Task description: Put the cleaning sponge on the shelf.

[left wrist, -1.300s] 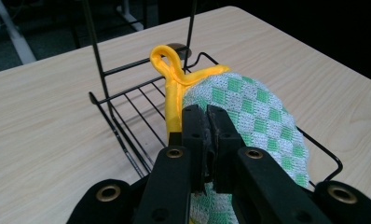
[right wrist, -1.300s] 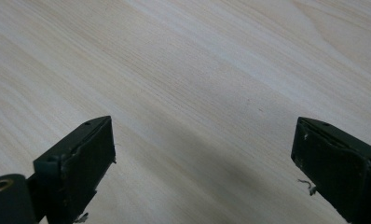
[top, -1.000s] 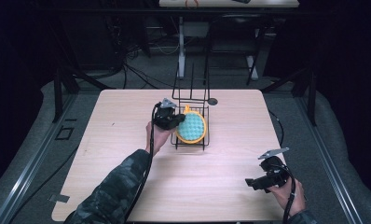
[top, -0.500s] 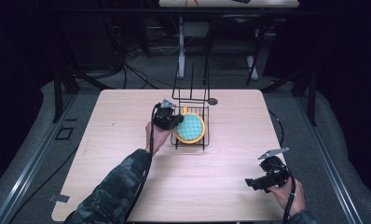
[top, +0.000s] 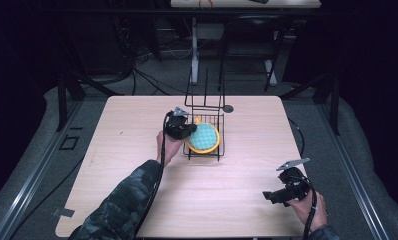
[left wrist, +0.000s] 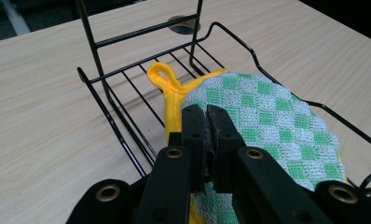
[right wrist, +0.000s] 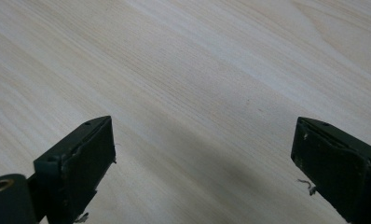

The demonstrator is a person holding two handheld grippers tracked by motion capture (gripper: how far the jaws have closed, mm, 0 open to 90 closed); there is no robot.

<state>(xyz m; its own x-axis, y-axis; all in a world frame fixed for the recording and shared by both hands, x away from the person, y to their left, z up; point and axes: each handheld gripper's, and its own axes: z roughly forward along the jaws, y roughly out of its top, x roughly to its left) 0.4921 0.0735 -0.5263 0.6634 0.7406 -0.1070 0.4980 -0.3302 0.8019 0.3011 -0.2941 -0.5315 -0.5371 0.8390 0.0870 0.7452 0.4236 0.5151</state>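
The left gripper (left wrist: 206,122) is pinching the checked cloth (left wrist: 267,116) lying in the wire rack (top: 205,107) mid-table (top: 247,195). The right gripper (right wrist: 204,154) is hovering spread near the right edge.

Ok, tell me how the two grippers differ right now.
The left gripper has its jaws pressed together on the green checked pot holder in the wire rack; the right gripper has jaws wide apart, holding nothing. The left is at the table's middle, the right near its front right corner. Both have black jaws.
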